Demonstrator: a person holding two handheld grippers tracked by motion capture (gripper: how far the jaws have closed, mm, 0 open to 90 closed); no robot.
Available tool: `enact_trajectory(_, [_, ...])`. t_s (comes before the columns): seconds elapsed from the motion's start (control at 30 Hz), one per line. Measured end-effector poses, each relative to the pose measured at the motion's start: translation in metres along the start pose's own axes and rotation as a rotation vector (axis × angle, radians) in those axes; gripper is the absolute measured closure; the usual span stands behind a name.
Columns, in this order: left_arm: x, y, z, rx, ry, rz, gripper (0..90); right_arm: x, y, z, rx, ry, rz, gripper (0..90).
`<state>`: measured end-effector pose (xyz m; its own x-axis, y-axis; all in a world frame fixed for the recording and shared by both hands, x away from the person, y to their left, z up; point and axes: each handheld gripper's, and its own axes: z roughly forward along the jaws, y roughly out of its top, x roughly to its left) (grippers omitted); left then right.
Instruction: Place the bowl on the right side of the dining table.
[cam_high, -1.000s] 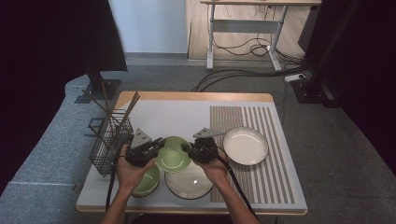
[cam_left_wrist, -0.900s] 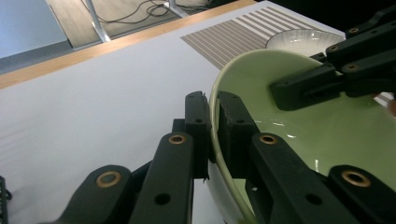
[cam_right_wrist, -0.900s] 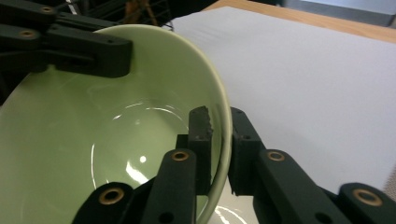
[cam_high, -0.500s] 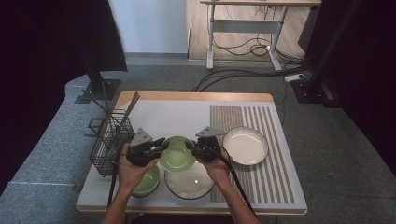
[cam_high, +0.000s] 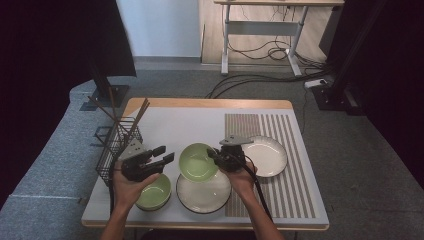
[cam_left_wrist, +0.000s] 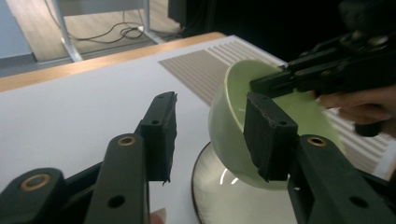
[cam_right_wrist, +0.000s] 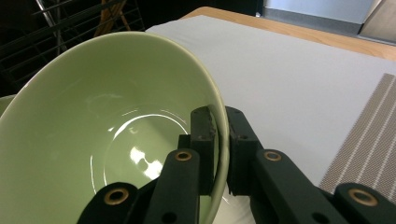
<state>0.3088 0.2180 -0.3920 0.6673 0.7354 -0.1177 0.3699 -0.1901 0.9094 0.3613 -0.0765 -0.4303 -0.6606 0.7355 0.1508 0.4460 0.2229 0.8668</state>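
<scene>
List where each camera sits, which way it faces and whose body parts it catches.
High view: above the person's side, facing forward and down on the table; both forearms, left hand-held gripper, right hand-held gripper.
Left gripper view: rides the left hand-held gripper, open jaws toward the green bowl; the other hand at right.
Right gripper view: rides the right hand-held gripper, clamped on the bowl's rim.
All share that bowl.

A glossy pale green bowl (cam_high: 198, 162) is tilted, empty, above a white plate. It is at the table's six o'clock edge.
</scene>
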Motion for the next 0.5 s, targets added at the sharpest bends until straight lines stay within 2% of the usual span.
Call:
enact_trajectory(0.27, [0.002,-0.005,-0.013,-0.006,-0.001,0.004,49.8,-0.016,-0.006,-0.010,-0.007,-0.044,0.013,84.2])
enact_trajectory(0.33, [0.003,-0.009,-0.016,-0.001,0.004,0.007,47.6,-0.022,-0.007,-0.014,-0.007,-0.059,0.007,84.2])
enact_trajectory(0.5, [0.004,-0.021,-0.024,0.008,0.022,0.009,44.8,-0.033,-0.011,-0.021,-0.020,-0.065,0.030,84.2])
